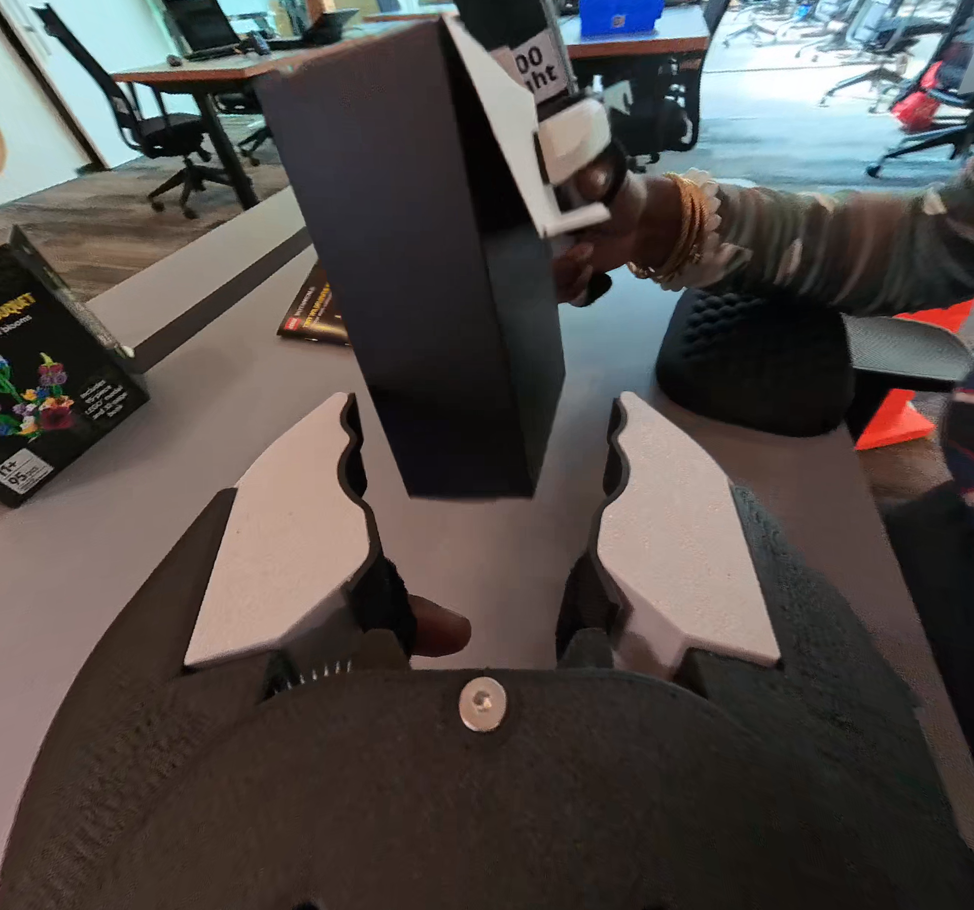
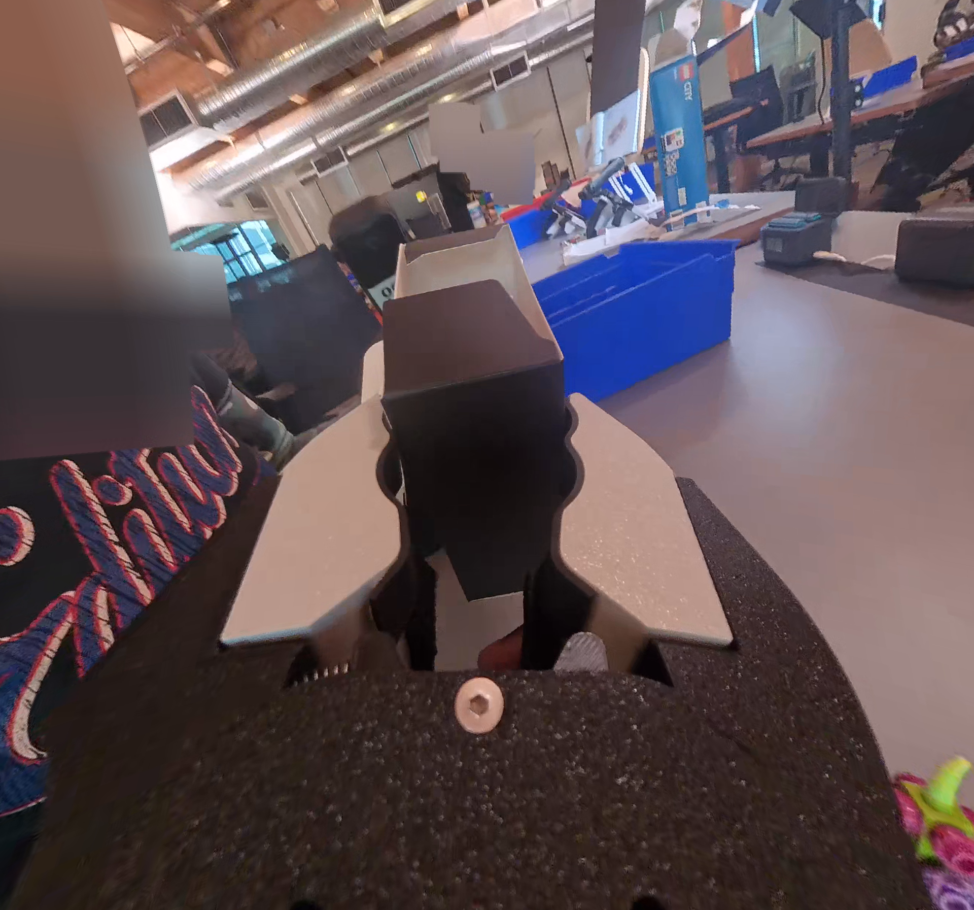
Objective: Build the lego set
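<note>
- Left gripper [image 1: 487, 455]: jaws spread wide, nothing between them. Hovers over the grey table [image 1: 221, 442], fingers aimed at the lower end of the dark box [image 1: 421, 252].
- Dark box: long, plain, matte black carton. Held up off the table, tilted, lower end just ahead of the left fingertips w/o touching them. Upper end open, white inner flap [image 1: 500, 115] folded out to the right.
- Right gripper [image 2: 477, 455]: jaws clamped on the dark box [image 2: 469, 373], one white finger on each side wall. In the left wrist view the same gripper [image 1: 572, 146] sits at the box's upper right edge, gripped by a hand [image 1: 601, 231] w/ gold bangles and a striped sleeve.
- Right wrist view: box runs fwd between the fingers; open far end shows pale inner walls. Contents cannot be seen.
- Flower-print lego box [image 1: 58, 389]: black, stands at the table's left edge, well apart from the dark box.
- Instruction booklet [image 1: 313, 315]: lies flat on the table, behind the dark box, partly hidden by it.
- Black mesh chair back [image 1: 753, 362]: at the table's right edge, below the sleeve.
- Blue bin [image 2: 638, 304]: on the table, to the right of the held box, near its far end.
- Tall blue lego box [image 2: 680, 146]: stands upright farther back, beyond the bin.
</note>
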Demonstrator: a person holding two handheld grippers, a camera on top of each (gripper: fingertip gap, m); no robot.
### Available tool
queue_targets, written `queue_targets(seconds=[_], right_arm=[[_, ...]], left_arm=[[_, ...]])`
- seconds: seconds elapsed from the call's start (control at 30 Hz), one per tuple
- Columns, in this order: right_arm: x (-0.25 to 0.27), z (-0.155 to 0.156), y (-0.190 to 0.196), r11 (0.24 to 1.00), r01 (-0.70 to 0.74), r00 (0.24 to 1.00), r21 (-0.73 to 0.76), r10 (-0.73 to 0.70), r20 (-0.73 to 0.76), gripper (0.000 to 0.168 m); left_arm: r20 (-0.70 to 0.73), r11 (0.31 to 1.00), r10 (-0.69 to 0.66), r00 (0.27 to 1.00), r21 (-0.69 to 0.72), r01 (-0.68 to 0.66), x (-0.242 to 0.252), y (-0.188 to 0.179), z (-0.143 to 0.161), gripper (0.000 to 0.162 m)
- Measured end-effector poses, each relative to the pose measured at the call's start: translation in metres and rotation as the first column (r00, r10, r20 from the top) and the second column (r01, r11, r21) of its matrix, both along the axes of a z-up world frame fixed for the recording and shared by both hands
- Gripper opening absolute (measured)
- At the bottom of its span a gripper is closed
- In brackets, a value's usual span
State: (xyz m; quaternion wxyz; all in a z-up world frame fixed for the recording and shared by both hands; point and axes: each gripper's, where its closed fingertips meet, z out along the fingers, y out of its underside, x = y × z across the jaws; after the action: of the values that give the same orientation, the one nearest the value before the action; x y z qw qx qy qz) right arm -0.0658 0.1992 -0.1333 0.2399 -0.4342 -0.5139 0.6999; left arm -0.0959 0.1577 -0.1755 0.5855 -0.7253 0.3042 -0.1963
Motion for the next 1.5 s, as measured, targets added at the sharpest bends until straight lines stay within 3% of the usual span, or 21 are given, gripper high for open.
queue_targets(seconds=[0.17, 0.37, 0.53, 0.63, 0.73, 0.9, 1.33, 1.43, 1.5], right_arm=[[-0.005, -0.018, -0.014, 0.994, -0.029, 0.998, 0.109, 0.022, 0.066, 0.058], [-0.007, -0.024, -0.018, 0.988, -0.025, 0.997, 0.151, 0.014, 0.075, 0.062], [-0.006, -0.018, 0.003, 0.984, 0.077, 0.997, 0.163, -0.08, 0.011, 0.093], [0.0, -0.032, 0.02, 0.882, 0.19, 0.981, 0.431, -0.184, -0.056, 0.116], [-0.001, -0.055, 0.023, 0.778, 0.191, 0.976, 0.599, -0.213, -0.034, 0.123], [-0.016, -0.05, 0.016, 0.784, 0.229, 0.969, 0.577, -0.239, -0.061, 0.113], [-0.01, 0.006, 0.022, 0.743, 0.448, 0.893, 0.497, -0.347, -0.287, 0.078], [-0.004, 0.026, 0.02, 0.65, 0.546, 0.836, 0.528, -0.384, -0.392, 0.068], [-0.003, 0.032, 0.011, 0.521, 0.588, 0.809, 0.618, -0.372, -0.456, 0.056]], left_arm=[[0.046, 0.997, 0.066, 0.997, 0.023, -0.067, 0.004, 0.016, 0.003, 0.07], [0.083, 0.999, 0.014, 0.996, 0.038, -0.017, 0.007, 0.013, -0.004, 0.058], [0.063, 0.988, 0.146, 0.987, 0.05, -0.149, -0.006, 0.026, -0.007, 0.057], [0.085, 0.97, 0.241, 0.967, 0.006, -0.242, -0.019, 0.035, -0.011, 0.057], [0.108, 0.963, 0.269, 0.957, -0.022, -0.268, -0.023, 0.037, -0.012, 0.057], [0.057, 0.962, 0.273, 0.96, 0.004, -0.273, -0.021, 0.034, -0.013, 0.057], [-0.059, 0.961, 0.273, 0.96, 0.074, -0.268, -0.019, 0.03, -0.017, 0.057], [-0.079, 0.957, 0.271, 0.959, 0.13, -0.259, -0.017, 0.027, -0.013, 0.057], [-0.098, 0.949, 0.285, 0.954, 0.17, -0.266, -0.017, 0.026, -0.01, 0.057]])
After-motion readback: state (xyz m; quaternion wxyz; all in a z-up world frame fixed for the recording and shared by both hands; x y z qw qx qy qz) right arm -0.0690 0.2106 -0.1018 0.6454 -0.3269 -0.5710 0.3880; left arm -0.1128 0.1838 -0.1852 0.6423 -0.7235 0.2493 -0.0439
